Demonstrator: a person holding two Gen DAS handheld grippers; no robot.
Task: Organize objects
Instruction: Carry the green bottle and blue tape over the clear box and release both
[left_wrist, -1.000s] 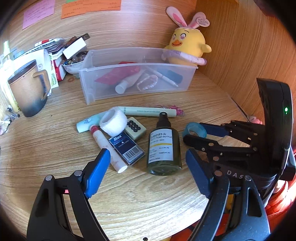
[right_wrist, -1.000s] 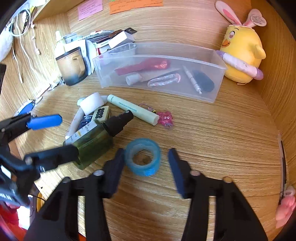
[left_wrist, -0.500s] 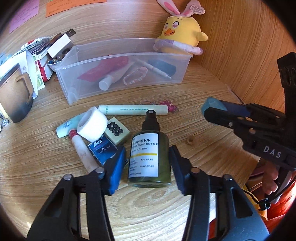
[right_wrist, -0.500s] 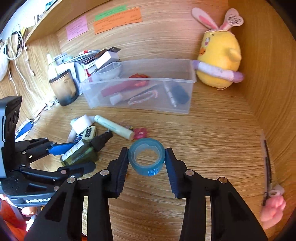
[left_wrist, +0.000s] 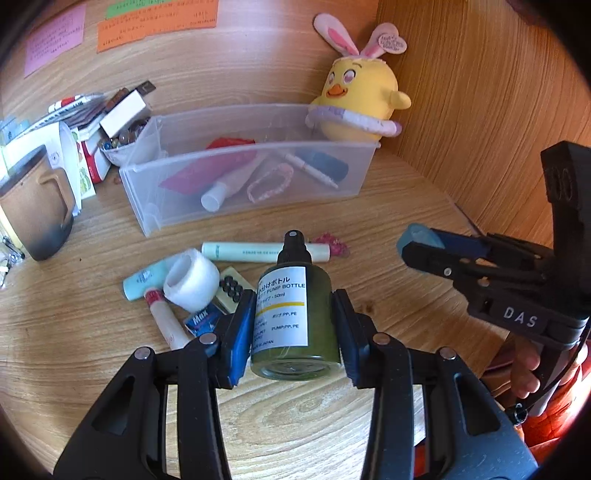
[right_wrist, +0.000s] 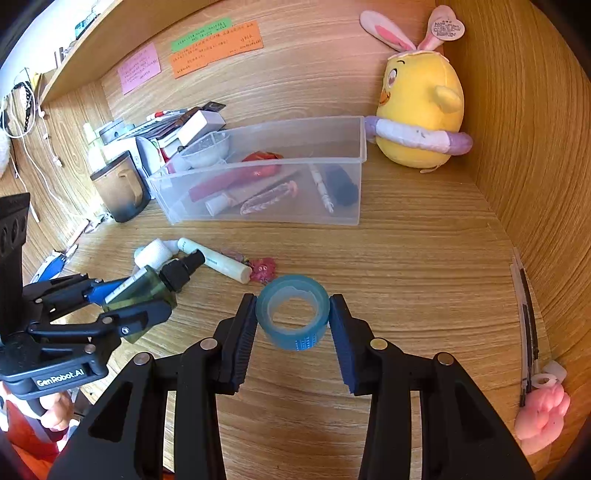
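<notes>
Clutter lay on the wooden desk (left_wrist: 92, 369) between the grippers and the clear plastic bin (left_wrist: 243, 192): a pale green tube (left_wrist: 258, 252) lying left to right, a white roll of gauze tape (left_wrist: 190, 279), a teal tube (left_wrist: 142, 282), a white stick with a red band (left_wrist: 166, 325), a small blue box (left_wrist: 202, 321), a cream tile with black dots (left_wrist: 229, 290) and a pink charm (left_wrist: 334, 245). These sat directly on the near side of the bin's long wall. Far left stood a brown mug (left_wrist: 35, 218) and a stack of boxes and papers (left_wrist: 99, 122); a yellow plush chick with rabbit ears (left_wrist: 360, 96) sat at the bin's far right corner, against the wood panel.

The left gripper (left_wrist: 293, 326) had its blue-padded jaws partly closed, pressing both sides of a green pump bottle (left_wrist: 295, 317). The bottle was a smooth, translucent dark green cylinder with a white printed label and a black pump cap. Its long axis ran away from the camera, cap toward the bin, base nearest the lens; in the right wrist view it tilted cap-up above the desk (right_wrist: 155, 284).

The right gripper (right_wrist: 292, 321), jaws likewise partly closed, clamped a roll of blue tape (right_wrist: 292, 317) by its outer rim. The roll was glossy and translucent, its hole facing up and toward the camera, held clear of the desk on the near right side. The bin, rectangular and see-through, already held a red packet (left_wrist: 207, 173), a white tube (left_wrist: 225, 188), a pink beaded bracelet (left_wrist: 271, 182), a pen (left_wrist: 314, 171) and a dark object (left_wrist: 327, 164).
</notes>
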